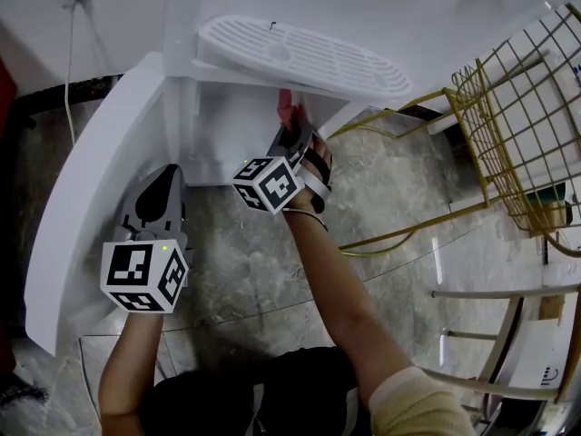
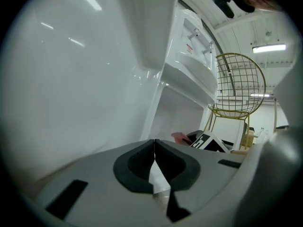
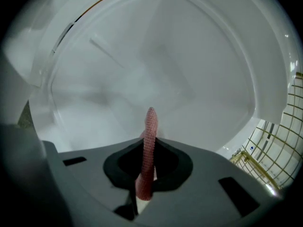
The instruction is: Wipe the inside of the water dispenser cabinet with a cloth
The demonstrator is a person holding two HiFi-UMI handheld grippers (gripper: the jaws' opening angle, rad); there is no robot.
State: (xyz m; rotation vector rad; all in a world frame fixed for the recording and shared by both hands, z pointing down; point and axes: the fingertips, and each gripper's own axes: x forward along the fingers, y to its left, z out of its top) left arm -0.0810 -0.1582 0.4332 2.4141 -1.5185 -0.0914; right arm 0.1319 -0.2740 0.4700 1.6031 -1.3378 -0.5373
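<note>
While the right gripper (image 1: 293,133) pinched the pink cloth (image 3: 149,136) inside the white cabinet (image 3: 194,70), the left gripper (image 2: 154,150) had its fingers closed on nothing.

Free room inside white cabinet (image 3: 161,65). Hemmed by open door (image 1: 86,207) at left and drip tray (image 1: 304,54) overhanging above. Crowded at right by gold wire chair (image 1: 517,125).

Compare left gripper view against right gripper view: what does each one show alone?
Left only: the dispenser's taps, a marker cube, and the left tool shut on nothing. Right only: the right tool shut on the cloth, facing the cabinet back wall. Both: cabinet, cloth and the gold wire chair.
</note>
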